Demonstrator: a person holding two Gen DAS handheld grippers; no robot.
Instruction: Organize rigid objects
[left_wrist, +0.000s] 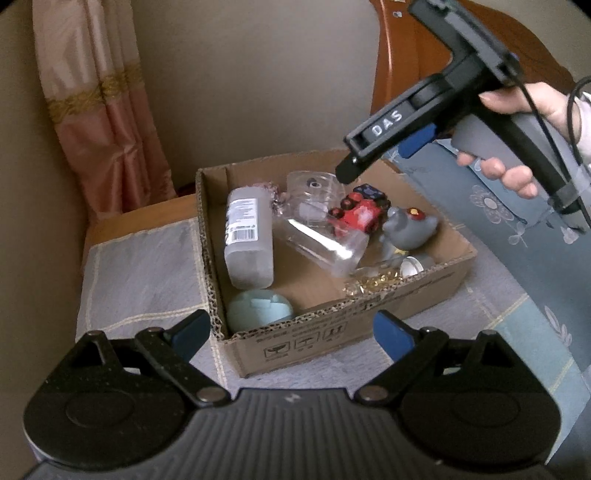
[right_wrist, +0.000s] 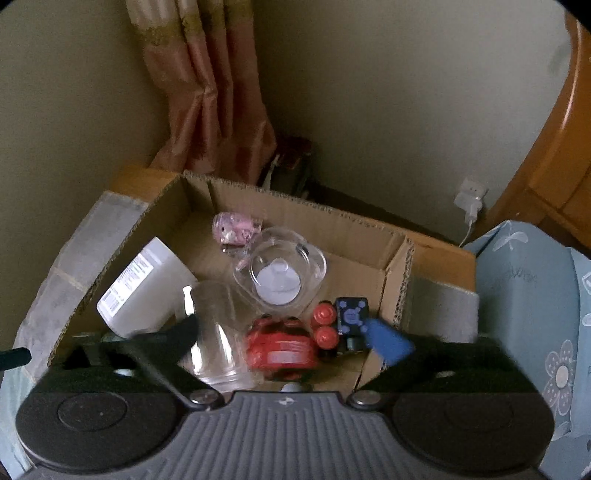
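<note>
An open cardboard box (left_wrist: 354, 325) sits on a cloth-covered surface and holds a grey bottle (left_wrist: 248, 236), a clear cup (left_wrist: 325, 243), a clear jar (left_wrist: 314, 188), a red toy train (left_wrist: 358, 214), a grey animal figure (left_wrist: 406, 229), a pale blue ball (left_wrist: 258, 314) and a small pink jar (right_wrist: 236, 229). My left gripper (left_wrist: 291, 332) is open and empty in front of the box's near wall. My right gripper (right_wrist: 291, 339) is open and empty, hovering over the box above the red train (right_wrist: 280, 347) and clear cup (right_wrist: 218, 332); its fingers (left_wrist: 369, 147) hang above the box's far side.
A dark dice-like cube (right_wrist: 351, 314) lies beside the train. A blue floral cushion (left_wrist: 517, 229) lies right of the box. A pink curtain (left_wrist: 103, 110) and wall stand behind. A wooden chair back (left_wrist: 417, 48) rises at the far right. A charger (right_wrist: 471, 199) is plugged in at the wall.
</note>
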